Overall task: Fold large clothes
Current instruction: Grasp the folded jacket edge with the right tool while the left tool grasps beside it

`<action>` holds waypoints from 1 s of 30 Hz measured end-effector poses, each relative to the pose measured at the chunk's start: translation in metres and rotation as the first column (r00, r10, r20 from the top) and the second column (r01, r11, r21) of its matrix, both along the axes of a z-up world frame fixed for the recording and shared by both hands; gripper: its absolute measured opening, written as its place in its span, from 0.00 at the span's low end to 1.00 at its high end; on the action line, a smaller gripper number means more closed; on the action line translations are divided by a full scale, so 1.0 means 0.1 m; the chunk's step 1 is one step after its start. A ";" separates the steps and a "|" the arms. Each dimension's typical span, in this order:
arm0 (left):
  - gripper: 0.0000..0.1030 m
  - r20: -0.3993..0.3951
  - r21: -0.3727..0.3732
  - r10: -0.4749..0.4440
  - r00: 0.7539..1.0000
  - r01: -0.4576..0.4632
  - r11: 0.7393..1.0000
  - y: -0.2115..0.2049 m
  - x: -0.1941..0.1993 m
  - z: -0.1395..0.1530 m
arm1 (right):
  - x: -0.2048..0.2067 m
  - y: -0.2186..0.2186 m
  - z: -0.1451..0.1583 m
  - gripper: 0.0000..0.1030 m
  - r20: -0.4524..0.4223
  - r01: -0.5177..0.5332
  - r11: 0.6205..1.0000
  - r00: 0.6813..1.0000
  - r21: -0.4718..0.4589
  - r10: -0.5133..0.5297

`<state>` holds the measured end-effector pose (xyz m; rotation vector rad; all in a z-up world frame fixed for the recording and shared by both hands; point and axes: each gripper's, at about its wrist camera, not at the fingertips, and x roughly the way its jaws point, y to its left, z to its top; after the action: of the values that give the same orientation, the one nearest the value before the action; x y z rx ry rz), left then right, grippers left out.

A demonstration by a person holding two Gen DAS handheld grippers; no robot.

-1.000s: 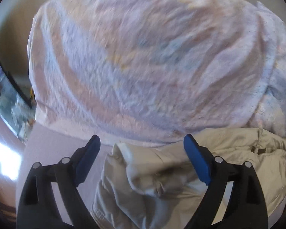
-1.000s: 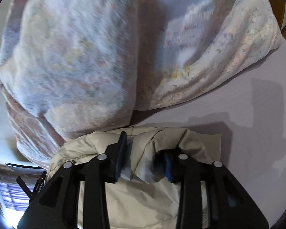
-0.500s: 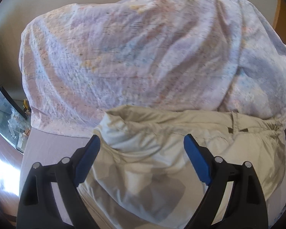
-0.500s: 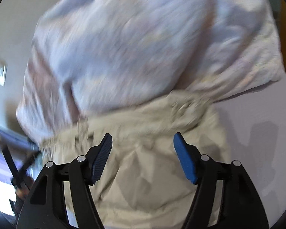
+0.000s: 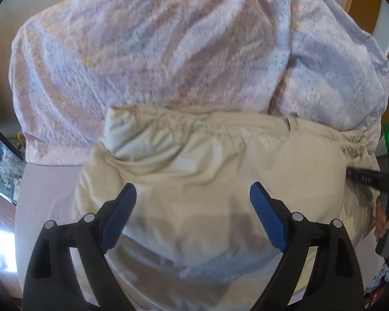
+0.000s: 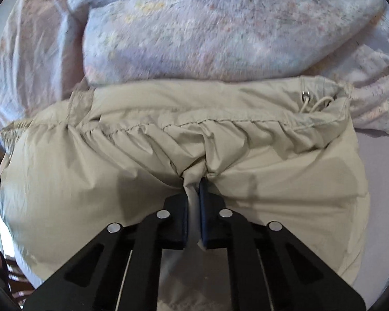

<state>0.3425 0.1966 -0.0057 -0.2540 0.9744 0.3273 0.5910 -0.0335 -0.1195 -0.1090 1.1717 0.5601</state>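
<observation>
A beige padded jacket (image 5: pixel 220 171) lies bunched on a lilac bed sheet (image 5: pixel 46 189), its drawstring hem (image 6: pixel 246 124) facing away from me. My left gripper (image 5: pixel 193 194) is open and empty, hovering above the jacket's near part. My right gripper (image 6: pixel 194 181) is shut on a pinched fold of the jacket (image 6: pixel 168 160) just below the gathered seam; the fabric puckers around the fingertips. The right gripper's body also shows at the right edge of the left wrist view (image 5: pixel 376 178).
A large floral duvet (image 5: pixel 168 51) is heaped behind the jacket and touches its far edge; it also shows in the right wrist view (image 6: pixel 207 26). A glass cabinet (image 5: pixel 0 160) stands at the left. A wooden frame (image 5: pixel 363 0) is at the top right.
My right gripper let go of one fold, opened, then shut on a new fold at the jacket's seam. The left gripper stayed open and moved in over the jacket.
</observation>
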 end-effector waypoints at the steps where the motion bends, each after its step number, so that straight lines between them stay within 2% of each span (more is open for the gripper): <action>1: 0.86 -0.002 -0.003 0.002 1.000 -0.002 1.000 0.00 0.01 -0.03 | 0.03 0.04 -0.01 0.06 0.005 0.007 1.000 1.000 -0.003 -0.007; 9: 0.87 -0.019 0.014 0.073 0.997 -0.073 0.997 0.09 0.22 -0.35 | 0.20 0.32 -0.14 0.05 0.038 0.066 0.998 0.997 -0.021 -0.065; 14: 0.88 -0.044 0.045 0.139 0.989 -0.137 0.989 0.25 0.35 -0.59 | 0.18 0.24 -0.18 0.07 0.026 0.050 0.998 0.998 0.032 -0.051; 19: 0.92 -0.058 0.088 0.143 0.988 -0.138 0.987 0.30 0.43 -0.72 | 0.08 -0.10 -0.06 0.27 0.036 0.051 0.996 0.998 0.075 -0.054; 21: 0.93 -0.057 0.096 0.144 0.988 -0.138 0.986 0.31 0.43 -0.75 | 0.03 -0.26 0.01 0.32 0.053 0.067 0.993 0.996 0.102 -0.073; 22: 0.93 -0.055 0.096 0.146 0.988 -0.140 0.985 0.32 0.43 -0.77 | -0.01 -0.34 0.04 0.40 0.067 0.077 0.990 0.994 0.114 -0.085; 24: 0.94 -0.049 0.094 0.151 0.987 -0.146 0.985 0.33 0.41 -0.83 | -0.08 -0.48 0.09 0.47 0.112 0.106 0.987 0.986 0.122 -0.120; 26: 0.95 -0.044 0.092 0.158 0.986 -0.154 0.984 0.36 0.40 -0.87 | -0.14 -0.59 0.10 0.47 0.144 0.124 0.982 0.979 0.140 -0.144; 30: 0.97 -0.043 0.087 0.161 0.986 -0.157 0.984 0.39 0.40 -0.96 | -0.14 -0.66 -0.07 0.47 0.183 0.172 0.984 0.967 0.046 -0.178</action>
<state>0.3827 0.2352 -0.1014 -0.2489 0.9896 0.5215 0.5774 -0.0991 -0.1264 -0.0313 0.9785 0.4017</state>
